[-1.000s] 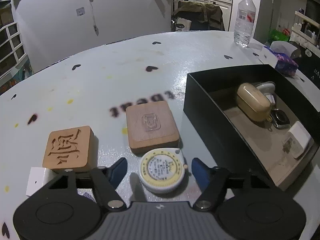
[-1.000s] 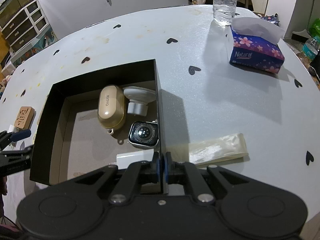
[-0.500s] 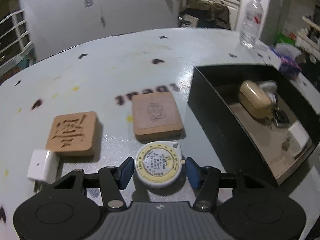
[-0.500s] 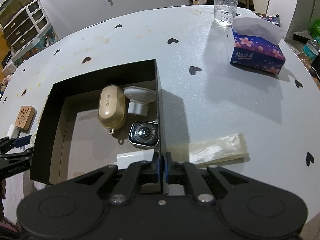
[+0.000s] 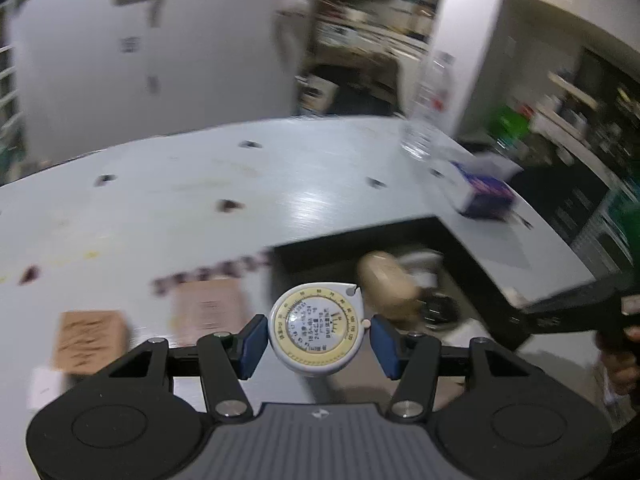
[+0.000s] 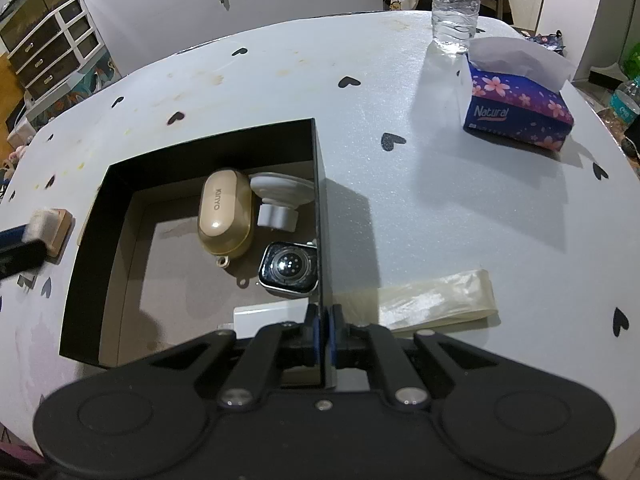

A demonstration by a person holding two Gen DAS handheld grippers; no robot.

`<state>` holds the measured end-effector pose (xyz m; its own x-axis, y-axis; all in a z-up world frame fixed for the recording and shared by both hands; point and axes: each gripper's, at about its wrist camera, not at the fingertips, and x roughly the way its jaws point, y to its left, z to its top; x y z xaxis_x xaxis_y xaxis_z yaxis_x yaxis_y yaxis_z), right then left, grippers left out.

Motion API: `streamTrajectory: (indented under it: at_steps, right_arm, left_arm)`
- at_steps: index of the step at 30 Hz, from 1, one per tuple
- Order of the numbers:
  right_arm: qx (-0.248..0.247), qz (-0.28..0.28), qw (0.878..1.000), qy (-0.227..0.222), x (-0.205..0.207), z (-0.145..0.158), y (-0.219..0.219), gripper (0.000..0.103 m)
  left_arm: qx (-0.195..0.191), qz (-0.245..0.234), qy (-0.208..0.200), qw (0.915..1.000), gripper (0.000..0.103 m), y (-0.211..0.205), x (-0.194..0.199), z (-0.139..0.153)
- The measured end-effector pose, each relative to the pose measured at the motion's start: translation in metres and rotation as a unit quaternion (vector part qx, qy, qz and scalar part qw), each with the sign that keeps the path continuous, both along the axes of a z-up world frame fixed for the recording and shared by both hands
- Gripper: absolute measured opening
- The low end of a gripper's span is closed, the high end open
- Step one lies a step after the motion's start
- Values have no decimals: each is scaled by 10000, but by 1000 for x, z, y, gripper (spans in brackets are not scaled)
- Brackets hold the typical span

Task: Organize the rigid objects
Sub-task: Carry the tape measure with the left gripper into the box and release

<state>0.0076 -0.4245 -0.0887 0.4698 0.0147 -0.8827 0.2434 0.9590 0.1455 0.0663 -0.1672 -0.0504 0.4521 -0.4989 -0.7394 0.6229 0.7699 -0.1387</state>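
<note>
My left gripper (image 5: 316,340) is shut on a round white tape measure (image 5: 317,327) with a yellow dial and holds it lifted, near the left wall of the black box (image 5: 472,256). The view is blurred by motion. Two wooden blocks (image 5: 206,306) (image 5: 90,336) and a white cube (image 5: 46,386) lie on the table to the left. My right gripper (image 6: 323,330) is shut on the right wall of the black box (image 6: 320,208). Inside the box lie a beige case (image 6: 225,212), a white puck charger (image 6: 280,200), a watch body (image 6: 290,266) and a white adapter (image 6: 268,316).
A tissue box (image 6: 516,108) and a water bottle (image 6: 456,4) stand at the far right of the white table (image 6: 440,184). A folded plastic bag (image 6: 436,296) lies right of the box. The left gripper shows at the left edge of the right wrist view (image 6: 24,248).
My left gripper closed on the tape measure, lifted it off the table and swung right toward the box. The right gripper has stayed clamped on the box wall.
</note>
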Motion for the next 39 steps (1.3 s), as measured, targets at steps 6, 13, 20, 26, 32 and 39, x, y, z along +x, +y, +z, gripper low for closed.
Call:
streamTrajectory:
  at_steps: [6,13,20,26,32,39]
  right_arm:
    - [-8,10,10000,3,0,0,0,5]
    - [-24,6,10000,0,0,0,0,5]
    - [-27,8,10000,-3,0,0,0,5]
    - [-14,12,10000,-7,0,0,0,5]
    - [-10,14,10000,-8,0,1,1,6]
    - [0,5,10000,-12,0,1,1,6]
  left_arm:
    - [495,-981,162,9938,56,-62,-6,-18]
    - [1149,-1387,528,9822,56,-103,1,-47]
    - [1174,-1423,907,9786,56,-112,12,-64]
    - [940,-1340,1048,9809,61,-112,18,-66]
    - [787,-1347,1137,9812,87,-108,14,-63]
    - [726,-1350,1062,9825,87,-104,8,-55]
